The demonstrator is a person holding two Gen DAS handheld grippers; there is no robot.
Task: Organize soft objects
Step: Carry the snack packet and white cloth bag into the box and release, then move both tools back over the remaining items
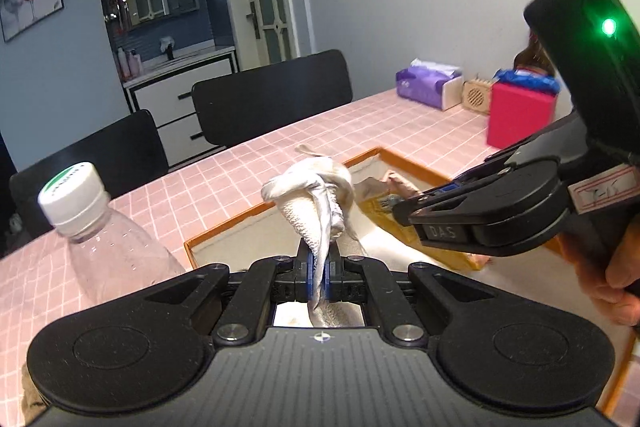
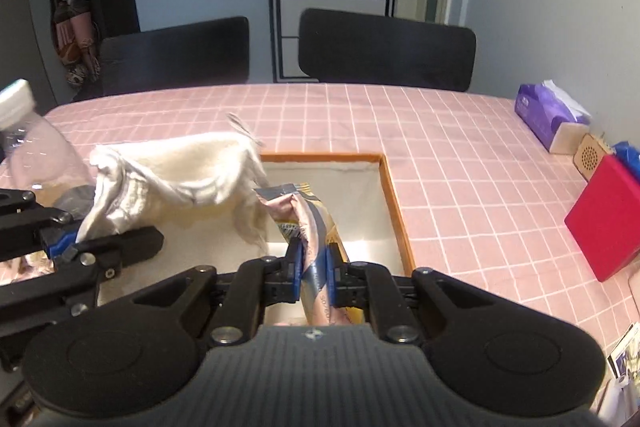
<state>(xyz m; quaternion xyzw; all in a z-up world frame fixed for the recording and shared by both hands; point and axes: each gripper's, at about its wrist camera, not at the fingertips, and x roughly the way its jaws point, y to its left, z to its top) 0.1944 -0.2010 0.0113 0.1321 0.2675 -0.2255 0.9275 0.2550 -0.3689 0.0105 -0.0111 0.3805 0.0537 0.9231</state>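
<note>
My left gripper (image 1: 319, 259) is shut on a white cloth (image 1: 316, 195) and holds it up over the left part of an orange-rimmed tray (image 1: 224, 227). The cloth (image 2: 176, 175) also shows in the right wrist view, hanging from the left gripper (image 2: 68, 243). My right gripper (image 2: 313, 259) is shut on a crumpled pink and yellow snack packet (image 2: 308, 223) above the tray (image 2: 394, 203). In the left wrist view the right gripper (image 1: 404, 211) reaches in from the right, over the packet (image 1: 400, 187).
A clear plastic bottle (image 1: 100, 239) with a white cap stands left of the tray. A purple tissue box (image 2: 548, 115), a small wooden speaker (image 2: 592, 155) and a red box (image 2: 612, 223) sit along the right wall. Two black chairs (image 2: 384, 47) stand at the table's far side.
</note>
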